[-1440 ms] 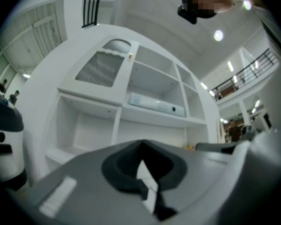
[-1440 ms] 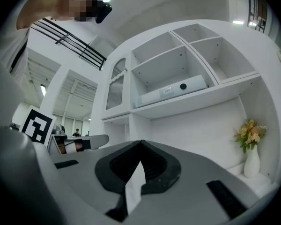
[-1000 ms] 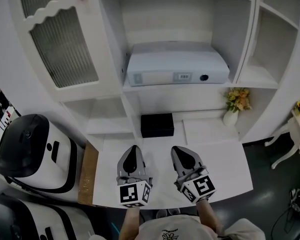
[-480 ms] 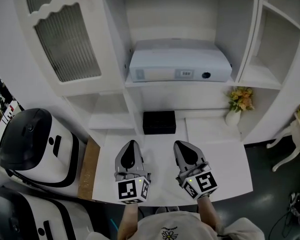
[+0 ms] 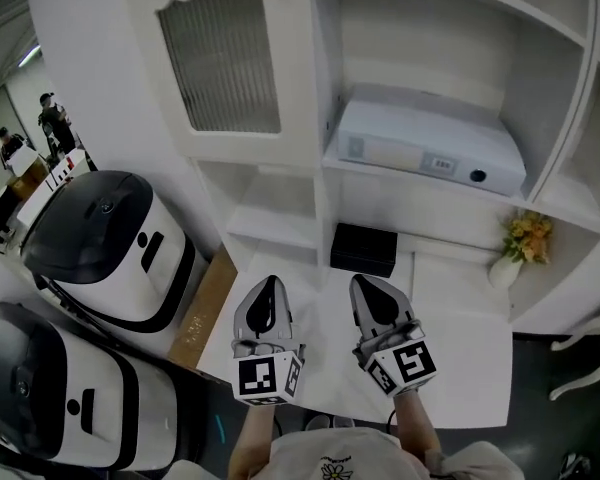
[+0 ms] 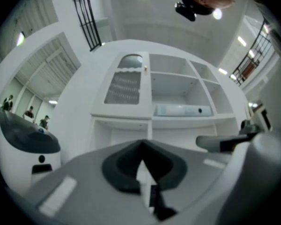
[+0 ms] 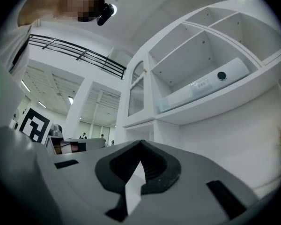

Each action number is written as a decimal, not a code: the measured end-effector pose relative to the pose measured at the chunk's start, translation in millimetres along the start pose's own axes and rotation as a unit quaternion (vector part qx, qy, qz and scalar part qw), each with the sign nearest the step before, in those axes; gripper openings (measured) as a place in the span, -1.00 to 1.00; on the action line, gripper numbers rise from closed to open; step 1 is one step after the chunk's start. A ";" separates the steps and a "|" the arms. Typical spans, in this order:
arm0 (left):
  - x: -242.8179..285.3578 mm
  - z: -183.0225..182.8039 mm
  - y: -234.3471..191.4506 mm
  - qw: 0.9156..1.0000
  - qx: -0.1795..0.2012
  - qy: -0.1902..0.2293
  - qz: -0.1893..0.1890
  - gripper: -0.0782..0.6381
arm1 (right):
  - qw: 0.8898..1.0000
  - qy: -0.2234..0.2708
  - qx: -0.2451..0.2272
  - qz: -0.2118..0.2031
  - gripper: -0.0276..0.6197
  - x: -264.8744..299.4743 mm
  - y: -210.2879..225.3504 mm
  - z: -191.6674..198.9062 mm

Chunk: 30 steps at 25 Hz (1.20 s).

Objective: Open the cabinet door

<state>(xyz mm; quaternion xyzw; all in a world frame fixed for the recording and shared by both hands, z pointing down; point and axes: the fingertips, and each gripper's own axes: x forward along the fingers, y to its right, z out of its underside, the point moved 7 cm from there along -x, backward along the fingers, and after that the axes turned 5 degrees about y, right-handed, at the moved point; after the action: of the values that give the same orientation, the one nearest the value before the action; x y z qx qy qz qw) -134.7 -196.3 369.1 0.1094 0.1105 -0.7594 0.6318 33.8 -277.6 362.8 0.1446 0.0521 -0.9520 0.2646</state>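
The white cabinet door [image 5: 220,58] has a ribbed glass pane and stands closed at the upper left of the cabinet. Its small brass knob [image 6: 145,68] shows on the door's right edge in the left gripper view. Both grippers hover side by side over the white counter [image 5: 460,358], well below the door and apart from it. My left gripper [image 5: 265,293] is shut with nothing in it, its tips meeting [image 6: 141,142]. My right gripper [image 5: 372,293] is likewise shut and empty [image 7: 141,143]. Both point slightly upward at the cabinet.
A white flat device [image 5: 430,148] lies on the open middle shelf. Below it sits a black box [image 5: 364,250], with a vase of yellow flowers [image 5: 520,243] at the right. Two black-and-white rounded machines [image 5: 105,243] [image 5: 40,388] stand left of the counter. People stand far left [image 5: 50,118].
The head view has swung left, bringing the door nearer the middle of the picture. Both grippers have shifted a little forward and up, still shut and side by side.
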 end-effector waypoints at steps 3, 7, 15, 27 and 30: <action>-10.8 -4.7 -12.7 1.000 0.012 0.001 -0.029 -0.76 | 0.999 0.005 0.009 -0.033 -0.91 13.9 -11.6 1.5; -25.8 -11.4 -27.7 0.997 0.026 0.001 -0.067 -0.76 | 0.997 0.007 0.022 -0.071 -0.91 29.8 -26.5 5.2; -49.9 -21.5 -50.3 0.991 0.045 0.004 -0.124 -0.76 | 0.991 0.009 0.036 -0.129 -0.91 51.5 -53.6 10.2; -62.3 -26.6 -55.7 0.987 0.056 0.006 -0.151 -0.76 | 0.989 0.008 0.043 -0.144 -0.91 57.3 -57.5 11.7; -64.0 -26.2 -56.5 0.987 0.054 0.006 -0.154 -0.76 | 0.989 0.008 0.041 -0.144 -0.91 57.2 -57.9 11.5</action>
<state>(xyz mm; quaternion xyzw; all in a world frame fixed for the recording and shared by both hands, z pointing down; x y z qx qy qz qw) -178.1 -118.4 365.4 0.1298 0.0881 -0.8516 0.5001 -45.8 -258.1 357.7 0.1544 0.0354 -0.9803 0.1179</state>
